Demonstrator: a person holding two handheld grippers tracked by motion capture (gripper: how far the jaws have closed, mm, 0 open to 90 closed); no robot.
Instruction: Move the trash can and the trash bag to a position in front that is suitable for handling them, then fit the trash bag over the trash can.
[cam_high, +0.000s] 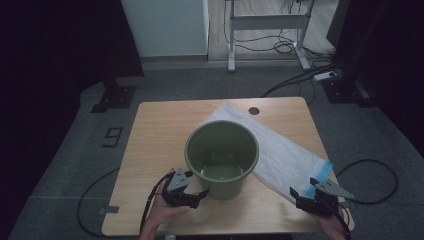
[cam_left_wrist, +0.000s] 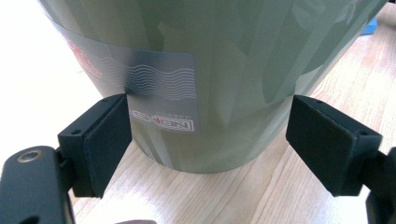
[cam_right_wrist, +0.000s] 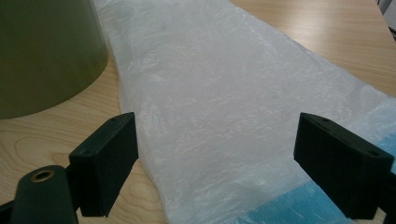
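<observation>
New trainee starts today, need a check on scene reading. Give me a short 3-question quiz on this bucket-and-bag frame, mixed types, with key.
1. True or false: the green bucket stands upright on the wooden table.
2. Multiple choice: the jaws of the left hand-held gripper are
A. shut on the bucket's rim
B. open, either side of the bucket's lower wall
C. shut on the bag
3. Fill in: the right hand-held gripper is open over the white plastic bag, whose near end carries a ____ strip.

Key
1. True
2. B
3. Blue
</observation>
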